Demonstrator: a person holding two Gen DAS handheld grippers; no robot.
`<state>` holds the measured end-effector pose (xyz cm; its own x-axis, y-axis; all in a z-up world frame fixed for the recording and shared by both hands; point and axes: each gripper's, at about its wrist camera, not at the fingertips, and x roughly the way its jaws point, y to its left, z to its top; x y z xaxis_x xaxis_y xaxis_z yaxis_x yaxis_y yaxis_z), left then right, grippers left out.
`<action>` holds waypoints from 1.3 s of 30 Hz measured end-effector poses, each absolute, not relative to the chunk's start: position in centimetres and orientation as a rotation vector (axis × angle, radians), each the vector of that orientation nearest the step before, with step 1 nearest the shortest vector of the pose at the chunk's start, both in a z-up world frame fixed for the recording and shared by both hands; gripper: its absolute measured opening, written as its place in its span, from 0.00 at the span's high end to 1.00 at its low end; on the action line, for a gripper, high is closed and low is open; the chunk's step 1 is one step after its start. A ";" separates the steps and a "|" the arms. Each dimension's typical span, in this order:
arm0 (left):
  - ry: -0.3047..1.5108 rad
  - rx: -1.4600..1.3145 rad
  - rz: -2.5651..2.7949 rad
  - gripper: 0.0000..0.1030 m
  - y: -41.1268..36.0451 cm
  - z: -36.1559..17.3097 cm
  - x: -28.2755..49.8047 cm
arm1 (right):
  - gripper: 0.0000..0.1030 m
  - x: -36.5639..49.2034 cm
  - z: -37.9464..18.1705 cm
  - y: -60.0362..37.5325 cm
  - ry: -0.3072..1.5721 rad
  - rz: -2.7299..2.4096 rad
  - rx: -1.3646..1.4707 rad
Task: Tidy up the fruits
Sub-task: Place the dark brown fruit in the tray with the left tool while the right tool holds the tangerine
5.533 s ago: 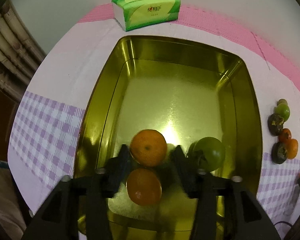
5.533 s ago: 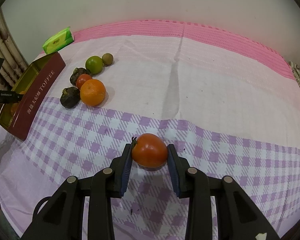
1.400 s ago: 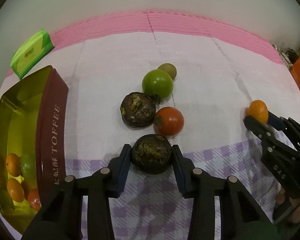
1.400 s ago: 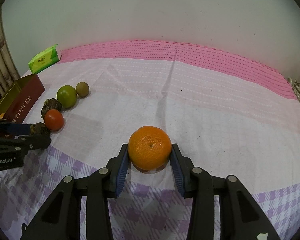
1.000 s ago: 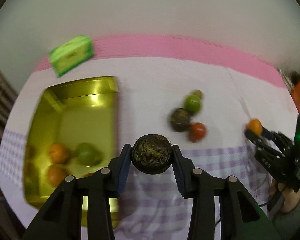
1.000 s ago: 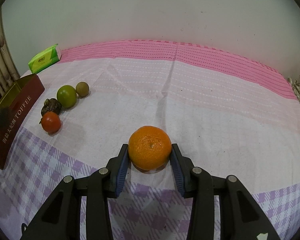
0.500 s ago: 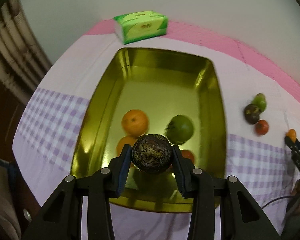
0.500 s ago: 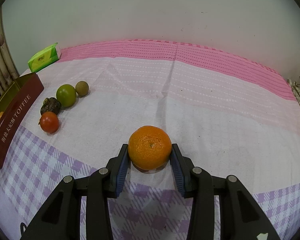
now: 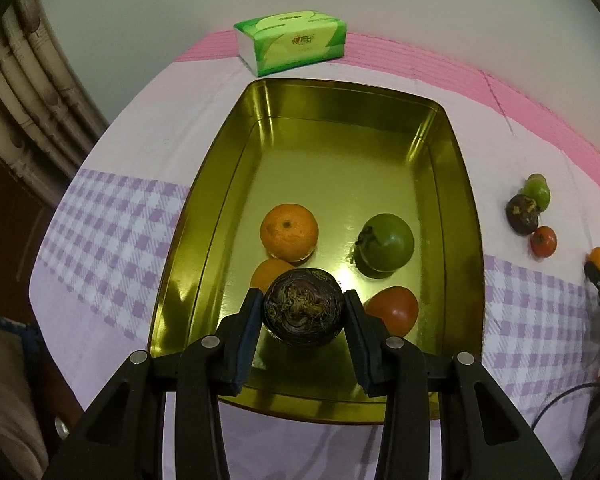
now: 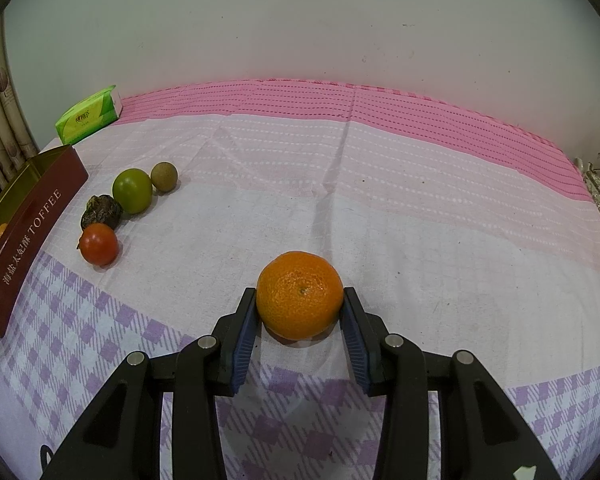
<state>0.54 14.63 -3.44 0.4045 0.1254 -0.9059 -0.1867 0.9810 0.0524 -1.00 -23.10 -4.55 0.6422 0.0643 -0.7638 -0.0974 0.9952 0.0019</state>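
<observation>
- In the left wrist view, a dark wooden piece of furniture with pale ribbed posts (image 9: 24, 92) is seen at the far left, beside the cloth-covered table (image 9: 140, 148).
- A green and white tissue pack (image 9: 291, 46) lies at the far edge of the table, just behind the gold-coloured rectangular metal tin (image 9: 466, 216).
- Inside the tin, two round orange mandarins are seen on the left side: one mandarin (image 9: 289, 232) lies farther, and the second mandarin (image 9: 270, 274) is just in front of it and partly hidden.
- A dark brown, rough round fruit (image 9: 304, 312) is grasped between the two pads of the left gripper (image 9: 303, 320), which is clenched on it above the near part of the tin.
- A green round fruit with a dry stem (image 9: 387, 246) lies on the right side of the tin, and a red tomato (image 9: 392, 310) lies near it, closer to the camera.
- On the cloth to the right of the tin, a small group is seen: a second dark brown fruit (image 9: 522, 220), a small green fruit (image 9: 538, 196) touching it, and a small red tomato (image 9: 543, 241).
- In the right wrist view, the dark red outer wall of the tin, with the word TOFFEE, is seen at the left edge, and a small brown round fruit (image 10: 164, 176) lies beside the green one.
- A large orange mandarin with dimpled skin (image 10: 300, 301) is held on the cloth between the blue-lined pads of the right gripper (image 10: 300, 312), which is closed on it, well apart from the tin.
</observation>
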 end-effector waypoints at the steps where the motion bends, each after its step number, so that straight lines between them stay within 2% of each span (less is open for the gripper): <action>1: 1.135 -0.068 0.191 0.60 14.6 -3.3 0.5 | 0.62 -1.0 -4.6 -23.1 0.869 0.092 -0.041; 13: 1.160 -0.036 0.103 0.60 12.5 -3.7 0.3 | 0.62 -1.0 -4.6 -23.1 0.869 0.092 -0.041; 30: 1.204 -0.057 0.109 0.58 13.3 -4.2 0.3 | 0.63 -0.9 -4.6 -23.1 0.868 0.091 -0.045; 31: 1.204 -0.063 0.106 0.57 13.3 -4.1 0.2 | 0.63 -0.9 -4.6 -23.1 0.868 0.091 -0.046; 34: 1.203 -0.067 0.103 0.45 13.3 -3.8 0.1 | 0.63 -0.8 -4.6 -23.0 0.872 0.088 -0.053; 39: 1.165 -0.078 0.086 0.39 13.4 -2.3 -0.4 | 0.63 -0.5 -4.5 -22.7 0.891 0.079 -0.068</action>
<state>-0.44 13.37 -2.34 0.3920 0.0270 -0.9196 -0.1080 0.9940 -0.0169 -0.49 -22.73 -4.48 0.6261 0.0409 -0.7787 -0.0975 0.9949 -0.0262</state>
